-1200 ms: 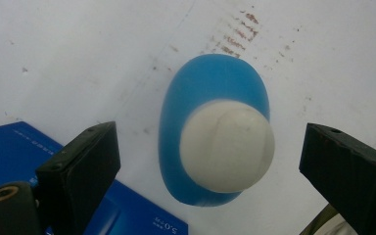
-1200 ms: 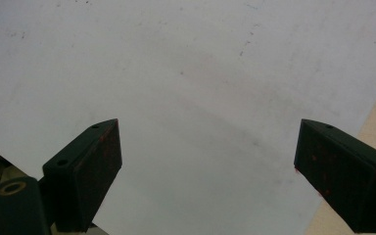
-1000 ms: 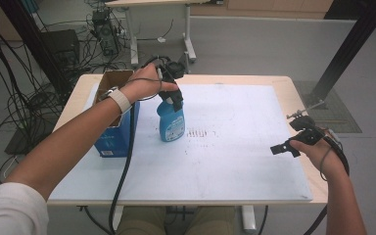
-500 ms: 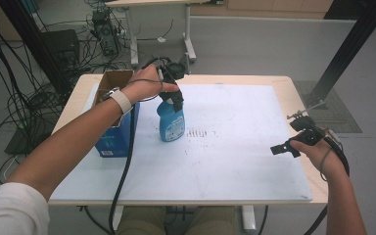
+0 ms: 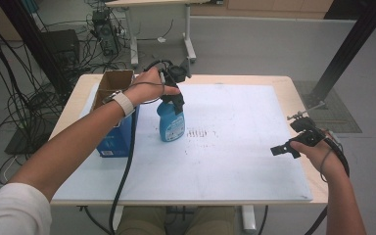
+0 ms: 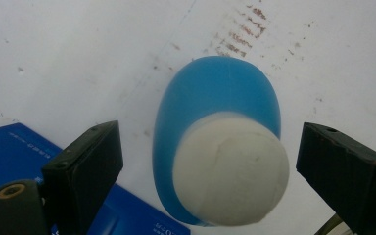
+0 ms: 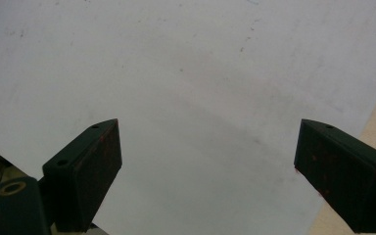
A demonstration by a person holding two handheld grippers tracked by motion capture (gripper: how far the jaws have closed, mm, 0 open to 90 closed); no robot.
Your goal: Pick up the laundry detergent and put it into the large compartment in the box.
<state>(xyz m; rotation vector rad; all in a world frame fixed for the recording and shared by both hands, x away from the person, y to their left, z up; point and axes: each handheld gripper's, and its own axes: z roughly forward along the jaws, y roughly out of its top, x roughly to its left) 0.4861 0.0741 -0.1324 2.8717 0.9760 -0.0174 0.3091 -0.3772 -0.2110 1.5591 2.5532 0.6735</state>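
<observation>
- Blue spray bottle (image 6: 215, 147) is standing upright on the white mat (image 5: 235, 161) beside the blue box (image 5: 115, 139).
- I'm closing my left gripper (image 6: 210, 161) around its cap; pads not touching yet.
- I'm resting my right gripper (image 7: 208, 171) wide open, empty, staying clear.

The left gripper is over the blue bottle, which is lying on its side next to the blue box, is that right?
Not quite. The blue bottle stands upright beside the blue box, as the high view shows. The left gripper is over it, jaws either side of its white cap.
</observation>
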